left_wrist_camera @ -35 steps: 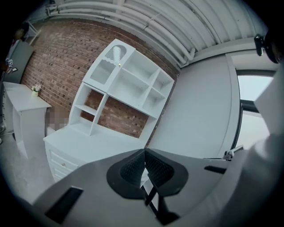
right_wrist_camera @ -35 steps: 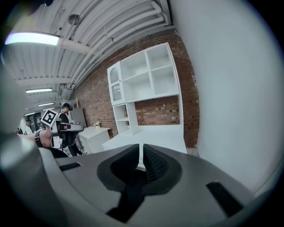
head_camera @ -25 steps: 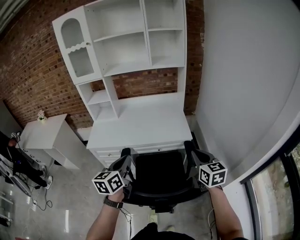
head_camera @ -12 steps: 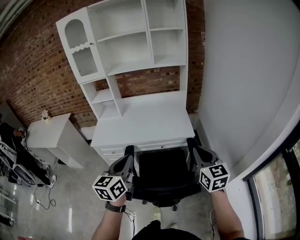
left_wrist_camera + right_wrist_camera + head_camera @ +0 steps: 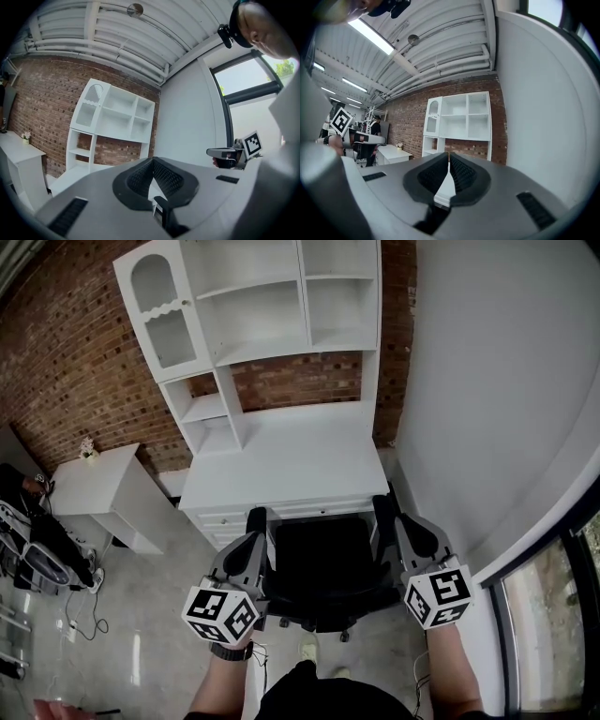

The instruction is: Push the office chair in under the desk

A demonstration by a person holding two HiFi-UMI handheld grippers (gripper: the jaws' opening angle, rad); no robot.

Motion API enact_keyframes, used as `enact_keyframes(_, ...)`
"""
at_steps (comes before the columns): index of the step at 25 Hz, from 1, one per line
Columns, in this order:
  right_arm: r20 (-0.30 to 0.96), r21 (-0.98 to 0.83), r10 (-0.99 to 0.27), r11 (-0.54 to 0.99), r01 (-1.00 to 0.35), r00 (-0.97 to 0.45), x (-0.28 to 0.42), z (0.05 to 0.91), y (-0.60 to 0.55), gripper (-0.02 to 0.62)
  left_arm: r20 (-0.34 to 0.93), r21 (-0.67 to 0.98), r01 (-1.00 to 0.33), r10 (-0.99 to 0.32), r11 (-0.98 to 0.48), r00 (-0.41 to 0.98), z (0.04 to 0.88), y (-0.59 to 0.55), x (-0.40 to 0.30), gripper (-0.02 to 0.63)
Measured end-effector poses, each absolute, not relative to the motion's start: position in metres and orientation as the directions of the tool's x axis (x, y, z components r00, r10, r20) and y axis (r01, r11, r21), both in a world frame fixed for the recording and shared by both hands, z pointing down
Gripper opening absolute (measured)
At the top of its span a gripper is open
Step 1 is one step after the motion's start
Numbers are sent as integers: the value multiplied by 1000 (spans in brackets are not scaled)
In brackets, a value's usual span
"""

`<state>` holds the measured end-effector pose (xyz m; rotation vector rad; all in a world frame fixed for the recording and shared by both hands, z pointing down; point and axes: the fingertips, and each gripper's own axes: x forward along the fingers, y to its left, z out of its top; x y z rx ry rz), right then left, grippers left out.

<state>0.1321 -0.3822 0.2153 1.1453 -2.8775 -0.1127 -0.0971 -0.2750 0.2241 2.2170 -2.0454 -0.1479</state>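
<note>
The black office chair point(image 5: 323, 568) stands at the front of the white desk point(image 5: 281, 460), its front part under the desk edge. My left gripper point(image 5: 257, 517) hovers over the chair's left side, and my right gripper point(image 5: 381, 506) over its right side. Whether either touches the chair I cannot tell. In the left gripper view the left gripper point(image 5: 151, 162) is shut with nothing between its pads, pointing level at the white shelf unit point(image 5: 112, 122). The right gripper point(image 5: 448, 157) is likewise shut on nothing, facing the same shelf unit point(image 5: 459, 119).
A low white cabinet point(image 5: 103, 493) with a small flower pot point(image 5: 89, 448) stands left of the desk. Dark equipment point(image 5: 37, 554) and cables lie on the floor at far left. A white wall point(image 5: 487, 381) runs close along the right. My shoe point(image 5: 309, 650) is behind the chair.
Both grippers have drawn back toward me and risen, showing larger and lower in the head view. The chair keeps its place at the desk front. Both stay shut.
</note>
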Motion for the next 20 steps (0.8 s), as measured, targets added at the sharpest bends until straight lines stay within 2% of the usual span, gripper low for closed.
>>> enact_keyframes(20,37,61,-671,741,-669,-740,139,230,-376,5,41,148,-988,-997,-51,58,240,-264,-94,6)
